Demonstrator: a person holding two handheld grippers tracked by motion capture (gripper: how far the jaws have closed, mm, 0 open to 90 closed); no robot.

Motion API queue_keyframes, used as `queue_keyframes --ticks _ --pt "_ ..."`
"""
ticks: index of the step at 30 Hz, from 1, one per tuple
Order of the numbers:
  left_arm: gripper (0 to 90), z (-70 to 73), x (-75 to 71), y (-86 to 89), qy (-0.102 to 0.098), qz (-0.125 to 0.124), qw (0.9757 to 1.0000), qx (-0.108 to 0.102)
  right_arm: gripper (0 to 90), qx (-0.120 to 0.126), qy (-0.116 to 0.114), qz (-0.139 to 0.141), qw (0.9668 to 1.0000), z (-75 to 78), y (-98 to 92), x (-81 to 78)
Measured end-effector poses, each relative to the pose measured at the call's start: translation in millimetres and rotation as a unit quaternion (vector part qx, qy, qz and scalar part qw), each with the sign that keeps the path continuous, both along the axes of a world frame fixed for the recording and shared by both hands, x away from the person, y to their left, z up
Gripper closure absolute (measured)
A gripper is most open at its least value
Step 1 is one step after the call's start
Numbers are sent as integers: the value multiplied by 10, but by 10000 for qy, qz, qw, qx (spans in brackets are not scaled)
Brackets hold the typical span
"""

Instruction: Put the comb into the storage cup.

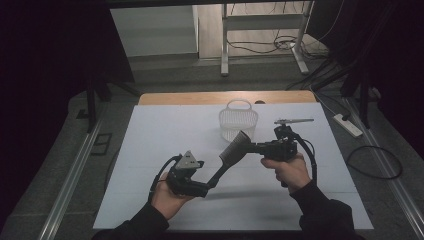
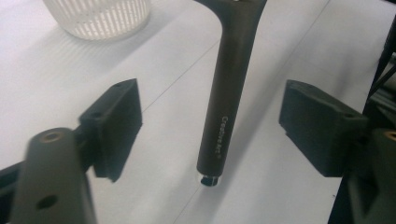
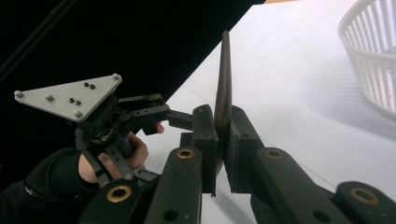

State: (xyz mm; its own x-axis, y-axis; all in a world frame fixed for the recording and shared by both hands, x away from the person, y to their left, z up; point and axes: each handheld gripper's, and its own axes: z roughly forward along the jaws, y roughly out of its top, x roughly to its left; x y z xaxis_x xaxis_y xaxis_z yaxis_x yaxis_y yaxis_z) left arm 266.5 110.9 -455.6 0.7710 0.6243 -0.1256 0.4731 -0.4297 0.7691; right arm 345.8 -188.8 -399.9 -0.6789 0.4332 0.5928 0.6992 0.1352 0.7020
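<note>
A black comb (image 1: 234,148) with a long handle hangs above the white table cover (image 1: 150,150), slanting down to the left. My right gripper (image 1: 254,146) is shut on the comb's toothed head; in the right gripper view its pads (image 3: 205,135) pinch the thin head (image 3: 225,79) edge-on. My left gripper (image 1: 207,187) is at the handle's lower end. In the left gripper view the handle (image 2: 229,93) runs between the two pads (image 2: 116,126), with a gap on each side, so that gripper (image 2: 217,128) stands open. The left gripper's grey plate (image 3: 70,95) is in the right gripper view.
A white slatted basket (image 1: 238,122) stands upright at the back middle of the table, just beyond the comb. A thin metal tool (image 1: 294,121) lies to its right. A power strip (image 1: 350,125) and cables lie on the floor to the right.
</note>
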Motion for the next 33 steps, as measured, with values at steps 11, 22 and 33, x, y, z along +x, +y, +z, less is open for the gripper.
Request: queue_keyframes --ticks 11,22,33 --pt "56 21 24 216 270 238 9990 -271 840 -48 -150 -171 9997 43 -54 -12" --pt "1 -14 -14 354 245 284 9991 -186 839 -48 -246 -311 9992 78 -100 -9" --pt "0 -46 -68 434 442 117 9990 -25 840 -59 -300 -460 9985 103 -141 7"
